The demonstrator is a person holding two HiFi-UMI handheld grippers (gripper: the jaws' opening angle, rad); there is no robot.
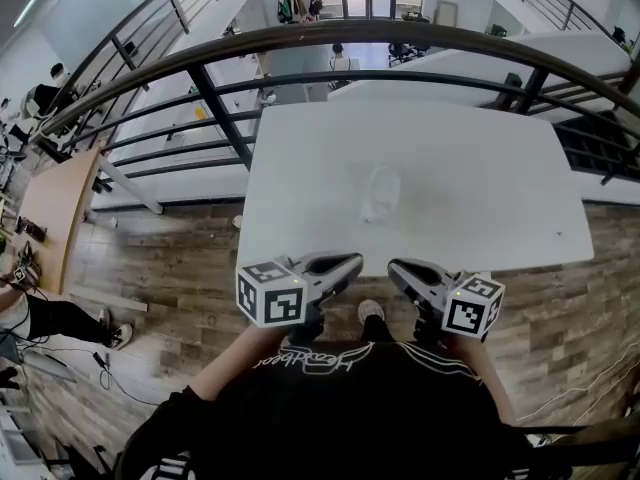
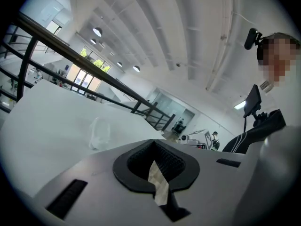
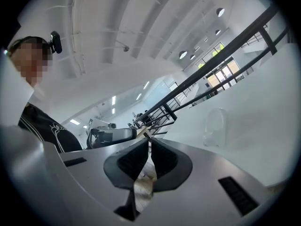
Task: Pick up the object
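a: where is the object sitting?

b: a clear see-through plastic cup (image 1: 381, 193) is standing near the middle of a white rectangular table (image 1: 500, 168). it is so transparent that i am not managing to tell whether its mouth is facing up or down.

a: what are the two tools doing?

b: the person is holding both of them low, at the near edge of the table, close in front of a black top with white lettering (image 1: 330, 388). the left tool (image 1: 350, 262) is angling inward from the left, and the right tool (image 1: 396, 266) is angling inward from the right. their tips are pointing toward each other, near but not touching.

a: are the jaws gripping anything?

b: no. in the left gripper view the left tool's black ribbed pads are meeting at their tips with nothing between them. in the right gripper view the right tool's pads are also pressing together, gripping nothing.

a: how far is the cup from them?

b: it is sitting well apart from both, farther out on the table and roughly in line with the gap between the two tips. each gripper view is showing it as a pale shape out past the jaws.

a: what is surrounding the table?

b: a dark metal railing (image 1: 300, 38) is curving behind it, and a wood-plank floor (image 1: 170, 258) is lying beneath.
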